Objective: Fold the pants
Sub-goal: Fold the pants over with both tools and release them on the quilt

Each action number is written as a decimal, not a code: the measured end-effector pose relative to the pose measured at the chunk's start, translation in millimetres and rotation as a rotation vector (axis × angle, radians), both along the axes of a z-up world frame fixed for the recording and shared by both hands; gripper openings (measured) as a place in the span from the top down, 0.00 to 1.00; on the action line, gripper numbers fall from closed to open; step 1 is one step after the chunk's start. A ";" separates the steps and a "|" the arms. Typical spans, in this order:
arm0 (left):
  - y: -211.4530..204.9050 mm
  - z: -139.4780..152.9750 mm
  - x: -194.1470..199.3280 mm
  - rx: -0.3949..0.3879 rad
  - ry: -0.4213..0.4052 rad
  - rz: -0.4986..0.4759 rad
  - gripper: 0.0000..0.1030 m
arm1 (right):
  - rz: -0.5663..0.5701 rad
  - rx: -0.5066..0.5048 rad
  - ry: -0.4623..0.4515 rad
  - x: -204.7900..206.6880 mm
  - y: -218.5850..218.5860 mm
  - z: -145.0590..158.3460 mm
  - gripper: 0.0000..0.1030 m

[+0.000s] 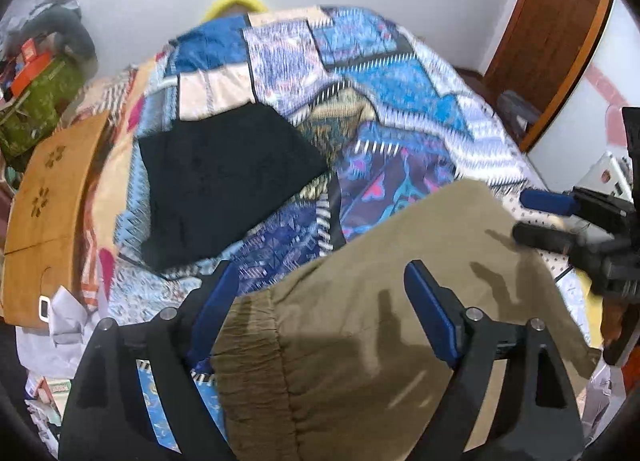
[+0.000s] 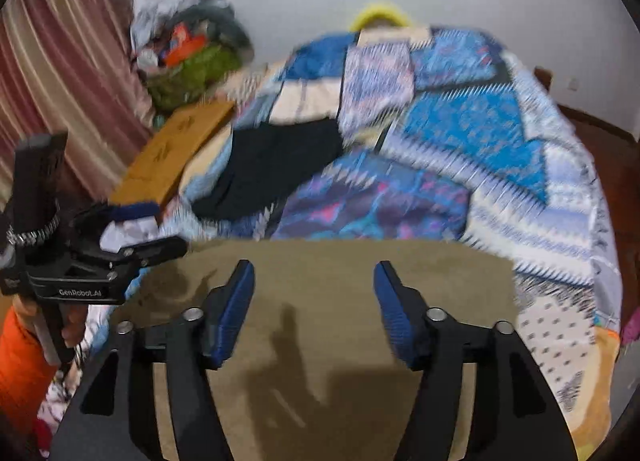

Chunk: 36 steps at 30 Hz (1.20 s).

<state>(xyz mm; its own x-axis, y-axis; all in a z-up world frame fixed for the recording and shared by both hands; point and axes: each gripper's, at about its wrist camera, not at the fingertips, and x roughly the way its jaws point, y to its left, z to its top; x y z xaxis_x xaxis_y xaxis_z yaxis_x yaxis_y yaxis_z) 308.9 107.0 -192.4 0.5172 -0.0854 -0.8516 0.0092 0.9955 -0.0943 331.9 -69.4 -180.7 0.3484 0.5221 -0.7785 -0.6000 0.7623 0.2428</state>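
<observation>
Here both jaws gape over khaki pants on the quilt.

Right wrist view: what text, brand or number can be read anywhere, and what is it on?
"GenRobot.AI": white lettering on the black body of the left gripper.
Small white logo at that body's left end: too blurred to read.
Orange box in the pile by the wall: print too blurred to read.
Nothing else legible in either view.

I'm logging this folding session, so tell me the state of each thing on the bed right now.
Khaki pants: lying on the bed, flat, not gripped.
Black garment: lying folded on the quilt.
Quilt: spread, rumpled.
Left gripper: open, above the pants.
Right gripper: open, above the pants.
</observation>
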 end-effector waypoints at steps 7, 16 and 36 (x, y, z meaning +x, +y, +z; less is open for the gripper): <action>-8.1 -45.3 4.4 0.013 0.133 -0.039 0.16 | 0.083 -0.189 0.076 -9.5 23.6 -57.0 0.36; -18.9 -35.9 -35.2 0.081 0.090 -0.077 0.15 | 0.084 -0.208 0.082 -34.0 0.7 -52.2 0.36; -30.8 -28.7 -141.4 0.165 -0.031 -0.029 0.11 | -0.072 -0.154 -0.042 -140.4 -69.7 -43.1 0.30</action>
<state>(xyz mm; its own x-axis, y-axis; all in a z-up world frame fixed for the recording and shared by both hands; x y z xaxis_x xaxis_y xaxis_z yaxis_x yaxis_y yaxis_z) 167.4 76.2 -221.1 0.5426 0.0394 -0.8390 0.0385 0.9967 0.0717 191.5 -139.1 -223.7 0.4146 0.3705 -0.8312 -0.5500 0.8297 0.0955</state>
